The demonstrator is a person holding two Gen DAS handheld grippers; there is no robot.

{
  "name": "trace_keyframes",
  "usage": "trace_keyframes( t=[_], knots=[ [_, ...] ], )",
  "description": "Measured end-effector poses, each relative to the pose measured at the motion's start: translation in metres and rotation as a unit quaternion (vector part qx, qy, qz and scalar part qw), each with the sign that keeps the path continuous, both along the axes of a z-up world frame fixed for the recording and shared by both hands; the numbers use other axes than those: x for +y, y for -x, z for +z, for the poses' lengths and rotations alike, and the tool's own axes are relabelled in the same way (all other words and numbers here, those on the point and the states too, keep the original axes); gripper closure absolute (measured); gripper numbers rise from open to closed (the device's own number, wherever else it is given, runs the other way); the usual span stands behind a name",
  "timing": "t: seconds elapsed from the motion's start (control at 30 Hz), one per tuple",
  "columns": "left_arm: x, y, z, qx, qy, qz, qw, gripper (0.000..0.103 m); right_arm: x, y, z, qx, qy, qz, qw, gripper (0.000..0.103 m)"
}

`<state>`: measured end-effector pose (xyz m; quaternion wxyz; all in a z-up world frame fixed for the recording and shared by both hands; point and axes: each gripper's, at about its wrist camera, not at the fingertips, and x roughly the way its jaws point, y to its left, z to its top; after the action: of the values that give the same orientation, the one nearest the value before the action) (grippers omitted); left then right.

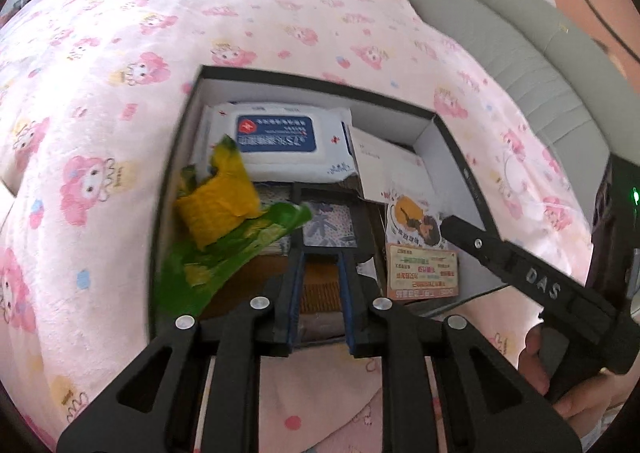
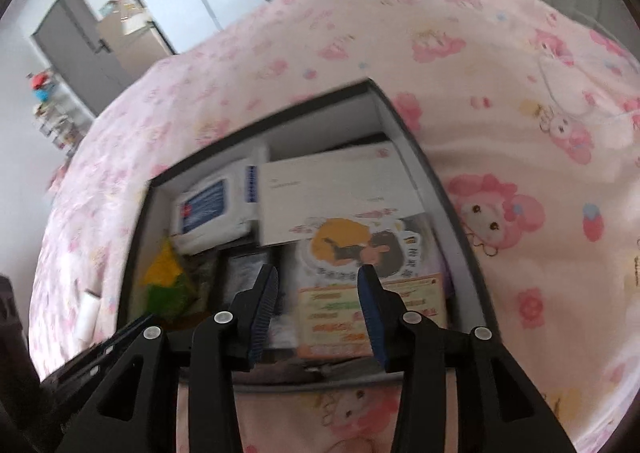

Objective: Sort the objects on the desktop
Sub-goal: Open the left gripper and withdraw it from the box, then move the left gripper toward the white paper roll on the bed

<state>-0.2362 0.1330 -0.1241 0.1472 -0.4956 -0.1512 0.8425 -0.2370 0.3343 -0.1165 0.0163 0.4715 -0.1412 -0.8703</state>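
Between left gripper (image 1: 321, 273) jaws: nothing, narrow gap, pads clear of everything, hanging over near end of box (image 1: 182, 157). Just ahead-left of it: green-yellow snack bag (image 1: 224, 221), blurred, lying tilted against left wall, half over wet wipes pack (image 1: 276, 141). Ahead-right: white envelope (image 1: 384, 169), cartoon-print packet (image 1: 416, 229), orange card (image 1: 424, 273).

Right gripper (image 2: 318, 281): spread, empty, poised above cartoon-print packet and orange card; nothing pinched. Box sitting on pink cartoon blanket (image 2: 520, 133), all sorted items apparently inside already.

Risks, as judgement:
- Snack bag propped not flat; could slide or spring over left wall if nudged.
- Both grippers crowded over same end of box; collision likely if either swings across.
- Soft blanket underneath; pressing down on rim could tip box, shift contents.
- Motion blur on both views; hard to confirm bag has settled.
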Motion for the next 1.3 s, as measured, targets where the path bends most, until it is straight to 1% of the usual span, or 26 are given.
trace_keyframes(
  t=[0.13, 0.27, 0.33, 0.4, 0.57, 0.63, 0.77, 0.87, 1.07, 1.23, 1.3],
  knots=[
    [-0.02, -0.017, 0.009, 0.01, 0.003, 0.014, 0.9998, 0.079, -0.027, -0.016, 0.012, 0.027, -0.025, 0.028, 0.999, 0.065],
    [-0.042, -0.041, 0.018, 0.02, 0.006, 0.028, 0.9994, 0.077, -0.048, -0.046, 0.021, 0.059, -0.017, 0.053, 0.997, 0.065],
    [-0.05, -0.053, 0.02, 0.024, 0.006, 0.033, 0.9992, 0.07, -0.057, -0.06, 0.025, 0.071, -0.016, 0.065, 0.995, 0.065],
    [-0.055, -0.067, 0.022, 0.027, 0.011, 0.035, 0.999, 0.069, -0.07, -0.076, 0.026, 0.083, -0.017, 0.082, 0.993, 0.065],
    [-0.063, -0.099, 0.024, 0.035, 0.041, 0.027, 0.9982, 0.069, -0.107, -0.097, 0.02, 0.083, -0.025, 0.14, 0.986, 0.065],
    [-0.07, -0.111, 0.026, 0.043, 0.053, 0.029, 0.9972, 0.069, -0.121, -0.103, 0.023, 0.087, -0.039, 0.157, 0.983, 0.065],
    [-0.093, -0.129, 0.029, 0.048, 0.048, 0.043, 0.9968, 0.068, -0.14, -0.114, 0.028, 0.09, -0.021, 0.176, 0.98, 0.065],
    [-0.111, -0.14, 0.031, 0.05, 0.046, 0.058, 0.996, 0.068, -0.158, -0.123, 0.028, 0.087, -0.02, 0.188, 0.978, 0.065],
    [-0.149, -0.163, 0.031, 0.05, 0.041, 0.081, 0.9946, 0.068, -0.195, -0.137, 0.029, 0.084, -0.026, 0.221, 0.971, 0.065],
    [-0.176, -0.177, 0.029, 0.051, 0.047, 0.101, 0.9925, 0.068, -0.227, -0.143, 0.028, 0.084, -0.039, 0.248, 0.964, 0.065],
    [-0.187, -0.181, 0.028, 0.052, 0.044, 0.108, 0.9918, 0.067, -0.239, -0.145, 0.028, 0.087, -0.042, 0.251, 0.963, 0.065]
  ],
)
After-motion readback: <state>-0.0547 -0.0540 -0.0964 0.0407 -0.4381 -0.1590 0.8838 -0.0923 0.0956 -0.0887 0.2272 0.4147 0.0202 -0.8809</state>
